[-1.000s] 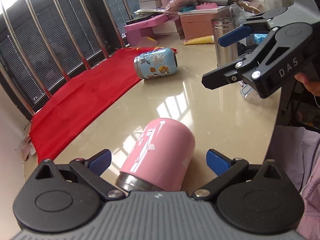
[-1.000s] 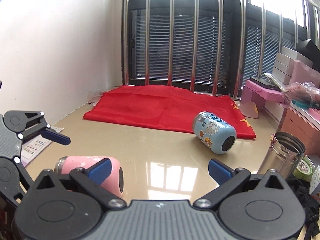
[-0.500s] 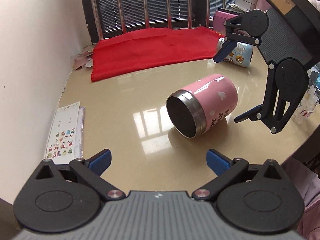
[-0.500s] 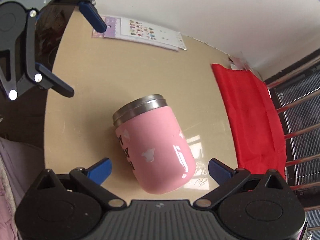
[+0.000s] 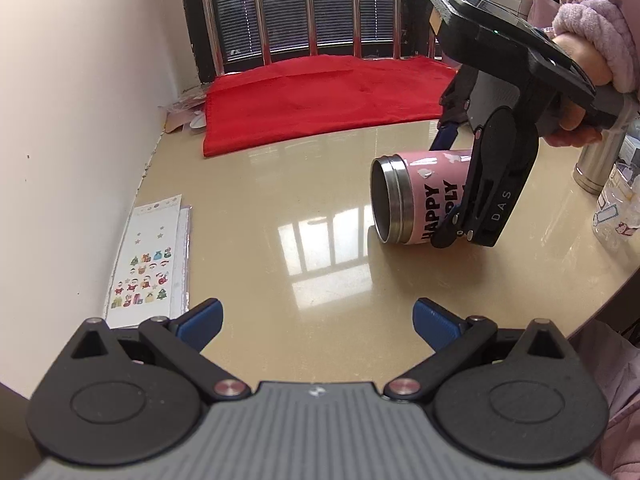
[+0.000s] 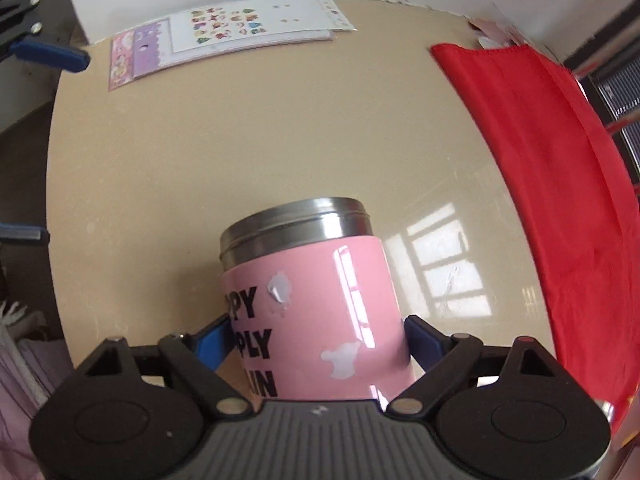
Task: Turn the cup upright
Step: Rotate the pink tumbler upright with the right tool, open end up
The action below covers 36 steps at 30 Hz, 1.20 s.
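Pink cup (image 5: 420, 196) lies on its side on the tabletop (image 5: 304, 216), steel mouth toward the wall; the right gripper (image 6: 316, 340) straddles its body from above, fingers (image 6: 420, 340) against both flanks, seemingly gripping it for the turn upright. The left gripper (image 5: 316, 320) hangs back, spread and empty. Sticker sheets (image 5: 148, 256) and red cloth (image 5: 320, 100) lie well clear

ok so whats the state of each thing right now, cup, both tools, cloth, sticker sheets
pink cup: on its side on the table, steel mouth open, facing the wall
right tool: fingers closed against both sides of the cup body
left tool: open, empty, hanging back from the cup
red cloth: spread flat by the window
sticker sheets: lying flat by the wall
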{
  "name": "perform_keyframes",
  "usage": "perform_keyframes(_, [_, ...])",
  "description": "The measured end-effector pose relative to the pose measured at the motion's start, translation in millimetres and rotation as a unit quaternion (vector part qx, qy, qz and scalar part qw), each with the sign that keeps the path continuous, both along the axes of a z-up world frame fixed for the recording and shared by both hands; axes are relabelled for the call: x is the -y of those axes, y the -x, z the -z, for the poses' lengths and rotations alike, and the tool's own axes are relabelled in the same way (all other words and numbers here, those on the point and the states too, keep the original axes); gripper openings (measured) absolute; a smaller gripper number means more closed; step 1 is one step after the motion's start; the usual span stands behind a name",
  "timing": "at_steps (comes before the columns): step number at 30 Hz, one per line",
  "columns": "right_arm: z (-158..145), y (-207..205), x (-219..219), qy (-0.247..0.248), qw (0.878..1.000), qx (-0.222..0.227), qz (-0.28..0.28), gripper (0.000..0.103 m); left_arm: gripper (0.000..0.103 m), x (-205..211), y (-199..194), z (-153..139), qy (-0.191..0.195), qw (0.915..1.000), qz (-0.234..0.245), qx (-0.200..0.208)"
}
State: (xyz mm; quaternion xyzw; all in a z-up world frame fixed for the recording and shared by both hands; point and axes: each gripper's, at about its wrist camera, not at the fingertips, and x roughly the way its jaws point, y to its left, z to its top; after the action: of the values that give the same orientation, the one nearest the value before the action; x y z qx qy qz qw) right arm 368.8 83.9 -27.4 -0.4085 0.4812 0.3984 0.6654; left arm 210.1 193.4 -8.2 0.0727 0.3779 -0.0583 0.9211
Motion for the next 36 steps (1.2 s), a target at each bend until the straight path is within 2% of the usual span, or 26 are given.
perform_keyframes(2, [-2.6, -8.7, 13.6, -0.017, 0.992, -0.035, 0.116, 0.09, 0.103, -1.2, -0.3, -0.9, 0.01, 0.9999, 0.004, 0.006])
perform_keyframes(4, [-4.0, -17.6, 33.6, -0.045, 0.969, -0.077, 0.231, 0.09, 0.103, -2.0, 0.2, -1.4, 0.018, 0.9998, 0.008, 0.01])
perform_keyframes(6, [-2.0, -23.1, 62.5, -0.079, 0.924, -0.115, 0.357, 0.09, 0.103, -1.8, 0.3, -1.5, 0.022, 0.9996, 0.012, 0.01])
perform_keyframes(7, [-1.7, -21.3, 73.4, -0.088, 0.906, -0.123, 0.396, 0.089, 0.103, -1.8, 0.2, -1.5, 0.025, 0.9995, 0.016, 0.011])
perform_keyframes(8, [-1.3, -16.3, 88.0, -0.099, 0.882, -0.132, 0.442, 0.089, 0.103, -1.7, -0.8, -1.5, 0.028, 0.9993, 0.022, 0.01])
perform_keyframes(11, [-0.6, 3.6, 114.7, -0.122, 0.836, -0.141, 0.517, 0.089, 0.103, -0.4, -7.0, -1.0, 0.033, 0.9988, 0.034, 0.01])
perform_keyframes(13, [-1.0, 16.2, 122.6, -0.136, 0.82, -0.128, 0.541, 0.089, 0.103, 1.7, -10.3, -0.3, 0.034, 0.9986, 0.04, 0.01])
perform_keyframes(16, [-0.8, 24.1, 128.5, -0.153, 0.806, -0.113, 0.56, 0.089, 0.103, 2.5, -17.6, 4.8, 0.028, 0.9989, 0.037, 0.004])
perform_keyframes(20, [0.5, 27.3, 126.7, -0.159, 0.804, -0.104, 0.563, 0.089, 0.103, 2.0, -19.6, 8.9, 0.026, 0.9987, 0.044, -0.001])
perform_keyframes(22, [0.0, 26.2, 123.7, -0.154, 0.81, -0.103, 0.556, 0.09, 0.103, 1.7, -18.6, 8.1, 0.026, 0.9984, 0.05, 0.002])
perform_keyframes(24, [-1.7, 26.5, 113.1, -0.145, 0.825, -0.092, 0.538, 0.091, 0.103, 2.1, -18.0, 6.7, 0.025, 0.9981, 0.055, 0.006])
perform_keyframes(26, [-11.0, 28.0, 106.6, -0.141, 0.847, -0.061, 0.509, 0.1, 0.103, 5.1, -17.2, 5.1, 0.021, 0.998, 0.059, 0.007])
perform_keyframes(28, [-22.7, 31.8, 104.7, -0.152, 0.862, -0.036, 0.483, 0.1, 0.103, 6.3, -17.7, 5.2, 0.019, 0.9978, 0.063, 0.006])
perform_keyframes(30, [-32.4, 30.7, 99.8, -0.144, 0.883, -0.015, 0.447, 0.101, 0.103, 7.4, -18.2, 5.9, 0.017, 0.9978, 0.065, 0.005])
perform_keyframes(34, [-26.9, 7.9, 88.0, -0.113, 0.903, -0.045, 0.412, 0.101, 0.103, 10.6, -20.0, 4.9, 0.016, 0.998, 0.061, 0.005])
perform_keyframes(36, [-13.7, -6.0, 78.6, -0.093, 0.906, -0.07, 0.406, 0.101, 0.103, 11.4, -20.3, 4.1, 0.018, 0.9981, 0.06, 0.005])
